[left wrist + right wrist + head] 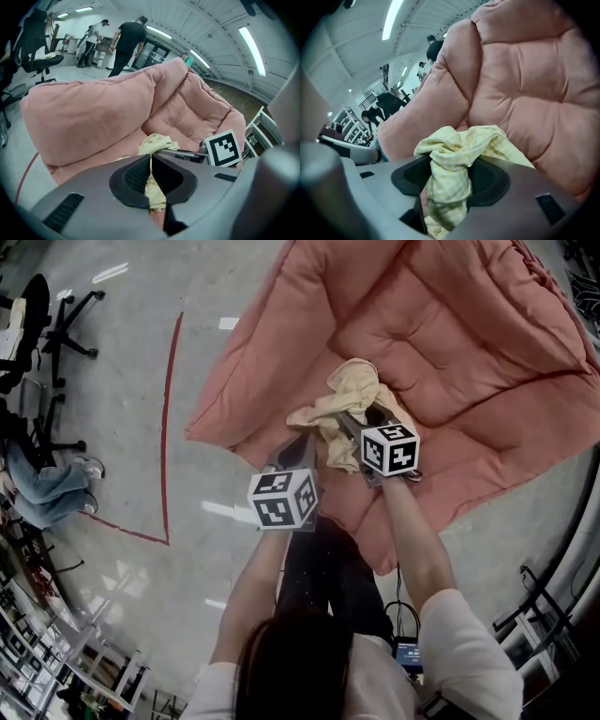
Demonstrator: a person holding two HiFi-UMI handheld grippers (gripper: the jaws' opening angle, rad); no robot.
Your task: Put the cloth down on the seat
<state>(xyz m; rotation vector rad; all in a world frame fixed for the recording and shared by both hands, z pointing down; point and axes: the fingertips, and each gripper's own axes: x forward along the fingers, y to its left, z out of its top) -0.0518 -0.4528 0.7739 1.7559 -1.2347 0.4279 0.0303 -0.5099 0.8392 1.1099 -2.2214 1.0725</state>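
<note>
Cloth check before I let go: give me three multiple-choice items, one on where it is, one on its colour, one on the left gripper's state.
1. Where is the cloth?
A. flat on the grey floor
B. over the pink seat
C. on the black office chair

2. What colour is the cloth?
A. pale yellow
B. dark blue
C. red

3. How is the left gripper?
A. wide open and empty
B. shut on the pink seat's edge
C. shut on a thin fold of the cloth

Answers:
1 B: the head view shows it bunched over the pink seat.
2 A: all three views show pale yellow fabric.
3 C: the left gripper view shows the jaws nearly together with cloth pinched between them.
</note>
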